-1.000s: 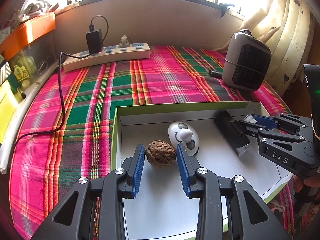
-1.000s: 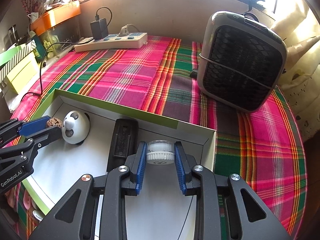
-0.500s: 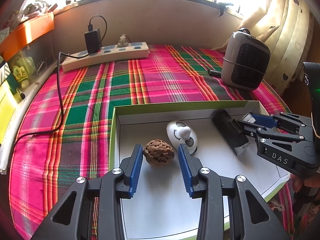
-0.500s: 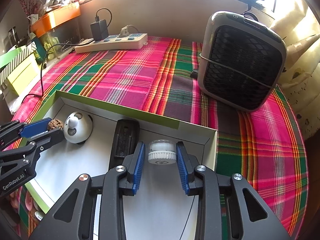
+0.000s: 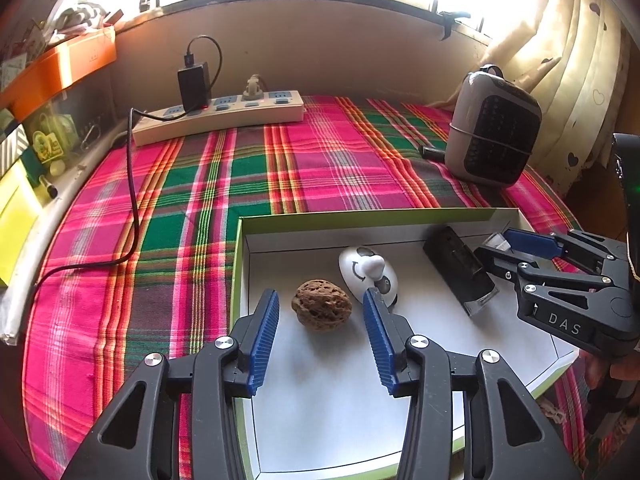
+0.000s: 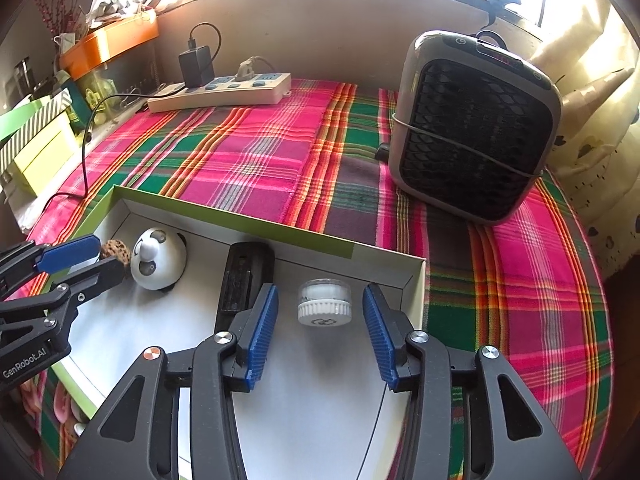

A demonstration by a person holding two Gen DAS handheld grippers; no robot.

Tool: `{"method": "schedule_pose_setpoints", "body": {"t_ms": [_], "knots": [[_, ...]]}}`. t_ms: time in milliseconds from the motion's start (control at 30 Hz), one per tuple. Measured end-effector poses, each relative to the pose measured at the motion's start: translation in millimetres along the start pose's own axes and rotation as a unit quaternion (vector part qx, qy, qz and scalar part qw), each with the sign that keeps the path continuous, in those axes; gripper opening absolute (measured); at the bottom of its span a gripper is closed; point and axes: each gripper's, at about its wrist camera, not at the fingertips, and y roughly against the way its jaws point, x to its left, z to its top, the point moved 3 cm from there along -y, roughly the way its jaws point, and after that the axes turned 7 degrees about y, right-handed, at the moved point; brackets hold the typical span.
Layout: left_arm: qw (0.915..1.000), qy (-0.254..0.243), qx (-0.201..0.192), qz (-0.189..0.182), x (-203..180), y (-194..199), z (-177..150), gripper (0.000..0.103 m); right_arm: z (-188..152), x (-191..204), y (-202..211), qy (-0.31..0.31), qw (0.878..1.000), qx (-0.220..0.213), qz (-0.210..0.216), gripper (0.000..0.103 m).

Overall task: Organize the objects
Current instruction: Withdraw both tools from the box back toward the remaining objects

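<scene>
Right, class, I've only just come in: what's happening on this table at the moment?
A person holds two grippers over a shallow green-edged box. The left gripper is opening around a walnut resting on the box floor; the right gripper is opening around a small white-capped jar. Neither touches its item. A panda toy and a black device also lie inside.

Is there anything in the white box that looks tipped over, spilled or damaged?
Only one thing: the small jar between the right gripper's opening jaws lies on its side, cap toward the camera. Nothing is spilled. The walnut, the panda toy and the black device rest loose in the box, apparently undamaged.
</scene>
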Motion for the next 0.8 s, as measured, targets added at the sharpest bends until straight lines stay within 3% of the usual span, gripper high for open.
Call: {"method": "schedule_pose_setpoints", "body": {"t_ms": [800], "knots": [[0.9984, -0.021, -0.05, 0.017, -7.6, 53.9, -21.9, 0.043, -15.5, 8.4, 47.8, -0.02, 0.999, -0.049, 0.006, 0.046]]}}
